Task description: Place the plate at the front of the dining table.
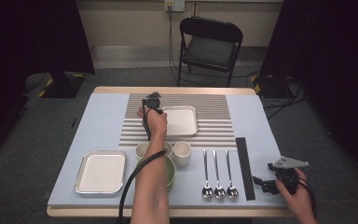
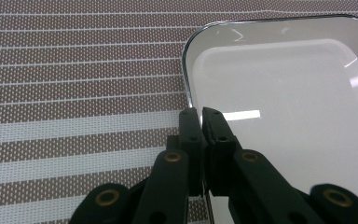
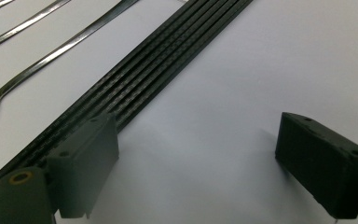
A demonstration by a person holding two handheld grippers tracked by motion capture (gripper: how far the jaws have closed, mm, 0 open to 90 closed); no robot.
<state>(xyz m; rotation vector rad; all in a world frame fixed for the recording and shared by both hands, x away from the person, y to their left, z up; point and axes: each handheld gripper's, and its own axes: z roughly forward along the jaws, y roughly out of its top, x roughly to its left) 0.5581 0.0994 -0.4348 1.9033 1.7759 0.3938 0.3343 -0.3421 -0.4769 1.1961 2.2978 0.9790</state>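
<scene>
The left tongs (image 2: pixel 201 112) pinch the rim of the tray (image 2: pixel 284 88) on the striped mat (image 2: pixel 74 70) toward the table's far edge. Lift it level, slowly. The right tongs (image 3: pixel 196 154) gape empty near the right front corner

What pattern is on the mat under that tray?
Brown and white stripes on the mat, clearest in the left gripper view.

One tray (image 1: pixel 181 120) is set on the striped mat (image 1: pixel 214 116); a second tray (image 1: pixel 101 171) (front left) is placed beside the bowls (image 1: pixel 169 173)
</scene>
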